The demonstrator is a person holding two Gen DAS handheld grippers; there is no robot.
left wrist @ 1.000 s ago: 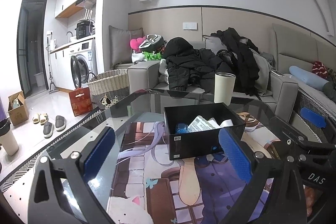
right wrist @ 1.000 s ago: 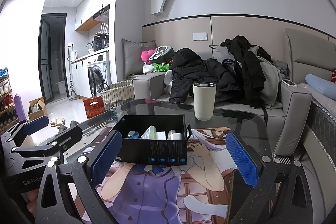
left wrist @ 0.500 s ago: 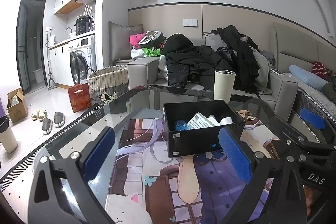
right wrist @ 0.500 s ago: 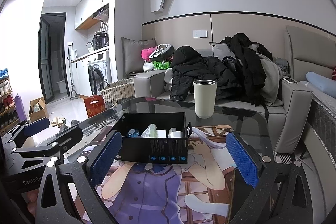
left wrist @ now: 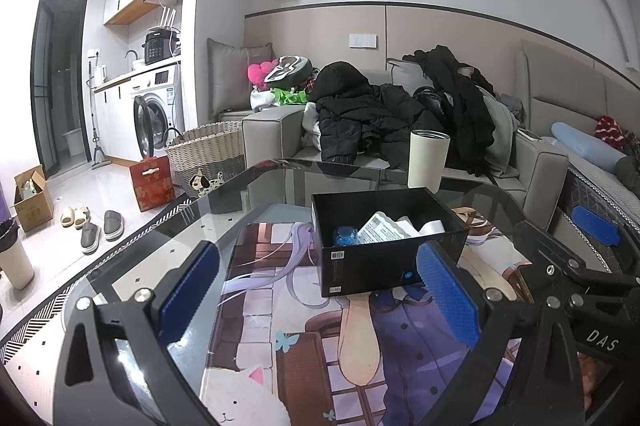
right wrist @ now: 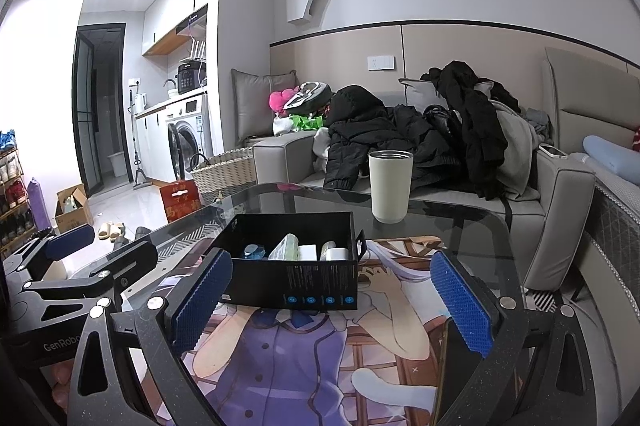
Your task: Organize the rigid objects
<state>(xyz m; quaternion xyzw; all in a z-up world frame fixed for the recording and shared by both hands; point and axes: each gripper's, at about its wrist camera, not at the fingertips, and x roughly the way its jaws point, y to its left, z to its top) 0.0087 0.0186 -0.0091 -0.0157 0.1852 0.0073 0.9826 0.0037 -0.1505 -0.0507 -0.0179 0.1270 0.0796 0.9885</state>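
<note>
Little has shifted since the earlier frames: both views have tilted slightly, so the black box (left wrist: pixel 384 246) sits a touch lower in each, and nothing on the tabletop (left wrist: pixel 168 246) has changed place. "DAS" is legible on the right tongs' (right wrist: pixel 332 302) frame as seen from the left wrist, and "GenRobo" on the left tongs' (left wrist: pixel 320 290) frame as seen from the right wrist; the box carries a small white label and a row of blue round icons, too small to read. Inside it lie a blue cap, a white packet with print and white pieces. Its glass tabletop carries an anime-print mat (right wrist: pixel 304 358), and a cream tumbler (right wrist: pixel 390 186) stands beyond the box. Behind are a grey sofa (left wrist: pixel 540 162) heaped with dark jackets, a wicker basket and a washing machine. Both tongs hover spread wide and empty, the box ahead between their blue pads.
</note>
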